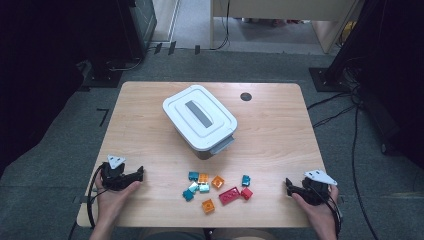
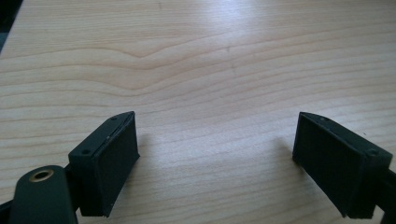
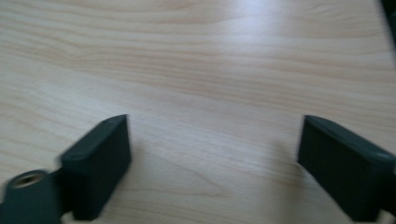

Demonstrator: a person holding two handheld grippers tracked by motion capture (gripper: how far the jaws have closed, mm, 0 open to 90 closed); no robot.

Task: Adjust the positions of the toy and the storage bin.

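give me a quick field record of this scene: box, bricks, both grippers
box: white lidded box, lid on, mid-table
bricks: loose pile in front of the box; teal, orange, red
left gripper: open, empty, left of the pile
right gripper: open, empty, right of the pile
contact: neither gripper touches a brick

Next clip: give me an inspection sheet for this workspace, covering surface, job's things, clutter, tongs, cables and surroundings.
Surface: wooden table, with a dark round grommet near the far edge.
Job's things: loose bricks in teal, orange and red lie near the front edge; grey box behind them, lid on.
Clutter: nothing seen.
Tongs: left tongs and right tongs both open, empty, low over bare wood either side of the bricks.
Cables: one trails from each tong; others run over the floor at right.
Surroundings: grey carpet, dark stands, a light desk behind.
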